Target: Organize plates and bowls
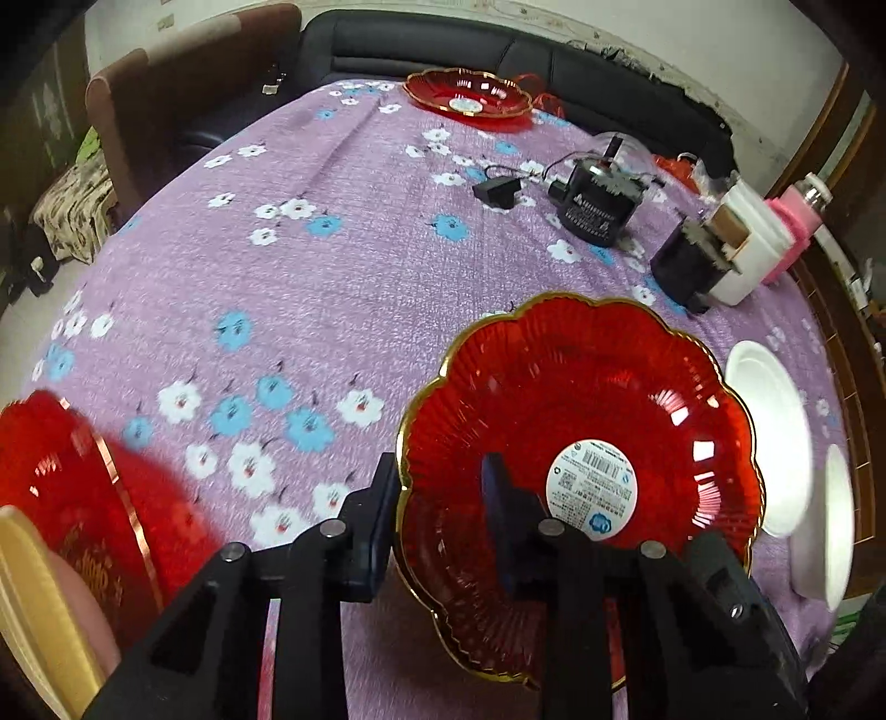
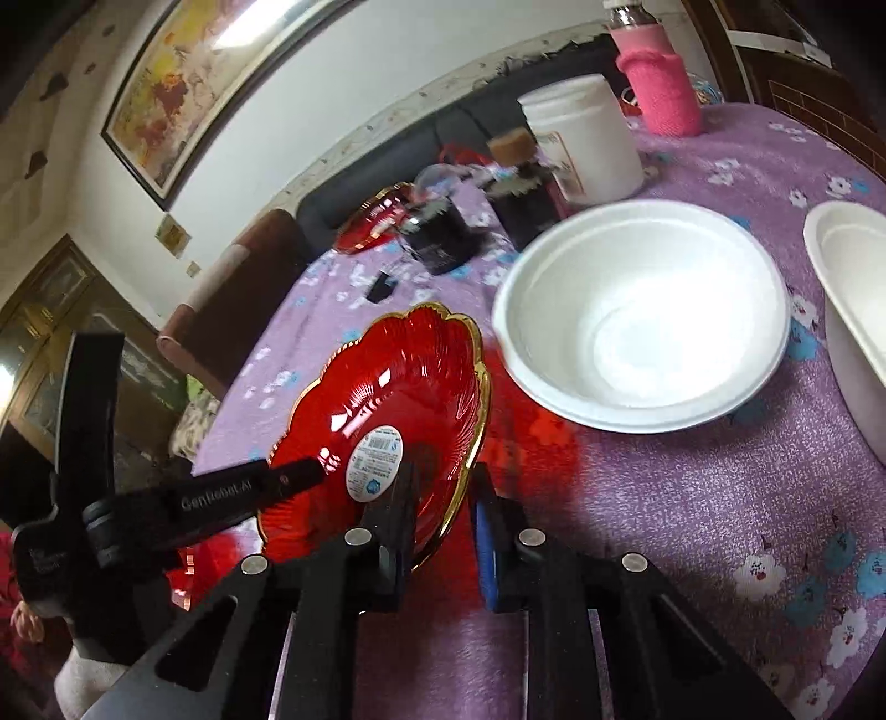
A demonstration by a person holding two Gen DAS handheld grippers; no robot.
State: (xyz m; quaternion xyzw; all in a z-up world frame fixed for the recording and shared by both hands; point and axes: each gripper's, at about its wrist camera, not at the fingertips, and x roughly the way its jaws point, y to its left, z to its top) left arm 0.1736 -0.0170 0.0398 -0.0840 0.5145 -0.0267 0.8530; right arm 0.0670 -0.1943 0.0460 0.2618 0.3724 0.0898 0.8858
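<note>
A red scalloped glass plate (image 1: 581, 421) with a gold rim and a round white sticker is held tilted above the purple flowered tablecloth (image 1: 332, 266). My left gripper (image 1: 443, 515) straddles its left rim and is shut on it. In the right wrist view the same plate (image 2: 387, 399) has my right gripper (image 2: 443, 498) astride its right rim, one finger inside, one outside; the jaws look slightly apart. A second red plate (image 1: 468, 91) lies at the far edge. A third red plate (image 1: 72, 487) is at the lower left. Two white bowls (image 2: 642, 315) (image 2: 853, 288) sit at the right.
Black devices (image 1: 598, 205) and a small black adapter (image 1: 495, 191) lie mid-table. A white tub (image 2: 587, 138) and a pink-sleeved bottle (image 2: 659, 83) stand at the back right. A dark sofa (image 1: 443, 50) and a brown chair (image 1: 183, 99) border the far side.
</note>
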